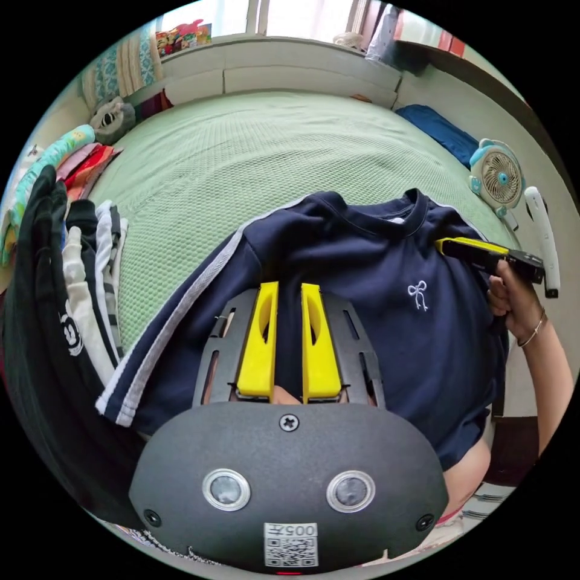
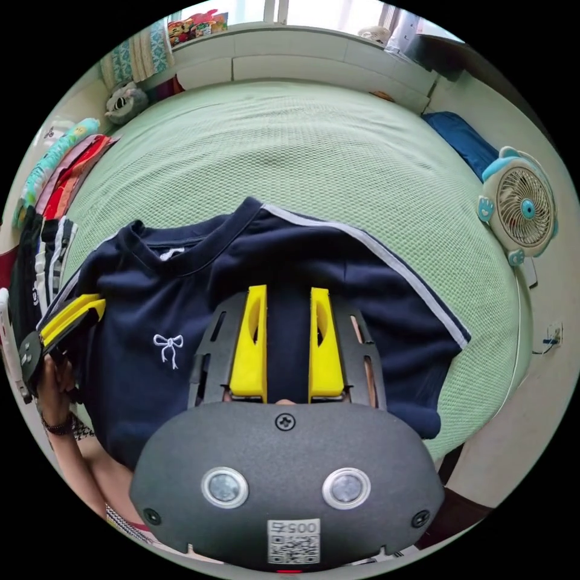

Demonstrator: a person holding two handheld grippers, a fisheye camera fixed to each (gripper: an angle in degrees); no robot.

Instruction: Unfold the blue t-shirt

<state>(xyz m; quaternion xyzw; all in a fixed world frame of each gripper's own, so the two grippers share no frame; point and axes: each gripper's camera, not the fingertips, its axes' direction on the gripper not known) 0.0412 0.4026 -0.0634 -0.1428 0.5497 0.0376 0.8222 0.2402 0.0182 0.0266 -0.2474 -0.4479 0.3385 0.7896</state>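
Both grippers pinch the blue t-shirt with nearly closed fingers: left gripper mid-frame, right gripper mid-frame, above the green bed.

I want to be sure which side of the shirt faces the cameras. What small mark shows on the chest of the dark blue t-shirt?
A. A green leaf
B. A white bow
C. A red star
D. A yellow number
B: a small white bow is stitched on the chest of the t-shirt, below the collar, and it shows in the right gripper view as well.
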